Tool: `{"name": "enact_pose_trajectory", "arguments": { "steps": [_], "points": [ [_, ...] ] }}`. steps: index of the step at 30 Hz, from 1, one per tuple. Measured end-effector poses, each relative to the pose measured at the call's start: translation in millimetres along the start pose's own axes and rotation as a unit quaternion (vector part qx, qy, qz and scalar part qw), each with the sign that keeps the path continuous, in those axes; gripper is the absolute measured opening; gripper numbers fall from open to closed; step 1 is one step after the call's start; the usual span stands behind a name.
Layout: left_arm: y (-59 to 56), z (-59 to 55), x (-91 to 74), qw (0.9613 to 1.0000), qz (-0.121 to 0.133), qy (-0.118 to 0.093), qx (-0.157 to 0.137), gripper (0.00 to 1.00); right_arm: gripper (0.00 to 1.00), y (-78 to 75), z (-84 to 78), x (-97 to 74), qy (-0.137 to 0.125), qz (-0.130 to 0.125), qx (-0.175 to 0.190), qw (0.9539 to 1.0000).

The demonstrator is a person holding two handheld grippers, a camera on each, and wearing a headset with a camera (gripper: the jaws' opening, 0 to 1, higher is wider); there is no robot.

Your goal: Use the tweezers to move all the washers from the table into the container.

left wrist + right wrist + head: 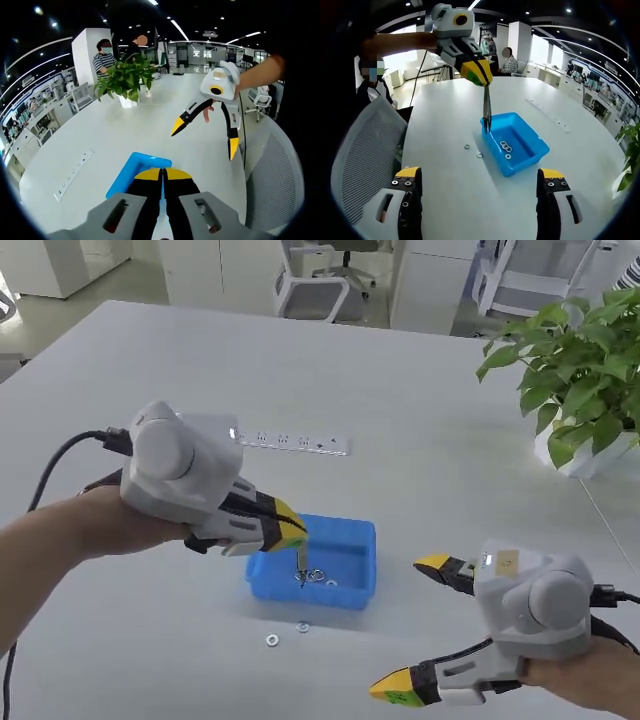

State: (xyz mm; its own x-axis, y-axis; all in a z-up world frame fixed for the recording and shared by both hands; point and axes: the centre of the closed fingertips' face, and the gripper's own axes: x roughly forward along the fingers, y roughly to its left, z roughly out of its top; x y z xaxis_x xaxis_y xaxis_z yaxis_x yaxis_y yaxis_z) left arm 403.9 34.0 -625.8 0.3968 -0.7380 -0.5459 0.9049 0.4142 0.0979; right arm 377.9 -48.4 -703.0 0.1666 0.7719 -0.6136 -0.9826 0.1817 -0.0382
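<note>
2 washers (272, 640) are lying on the worktop (420, 420) just beside the blue container (310, 592) in the head view, others inside. The left gripper (292, 530) is angling downward, hanging tweezers (300, 565) over the container. Left gripper view: its jaws are pressing together. Right gripper view: the right gripper (480, 173) is hovering level, jaws spread, holding nothing. Thin, light and slick, each washer is likely needing a pinch across its rim.

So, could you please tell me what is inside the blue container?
Several washers lie in the blue container, the tweezers hanging over it. In the head view its near wall covers part of its floor.
</note>
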Motion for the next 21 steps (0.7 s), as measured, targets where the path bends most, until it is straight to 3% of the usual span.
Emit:
{"name": "enact_pose_trajectory", "arguments": {
  "steps": [21],
  "points": [
    [-17.4, -22.2, -4.1, 0.9999, -0.010, 0.004, -0.006, 0.04, 0.93, 6.3, -4.2, 5.6, 0.005, 0.003, -0.005, 1.0000]
  ]
}}
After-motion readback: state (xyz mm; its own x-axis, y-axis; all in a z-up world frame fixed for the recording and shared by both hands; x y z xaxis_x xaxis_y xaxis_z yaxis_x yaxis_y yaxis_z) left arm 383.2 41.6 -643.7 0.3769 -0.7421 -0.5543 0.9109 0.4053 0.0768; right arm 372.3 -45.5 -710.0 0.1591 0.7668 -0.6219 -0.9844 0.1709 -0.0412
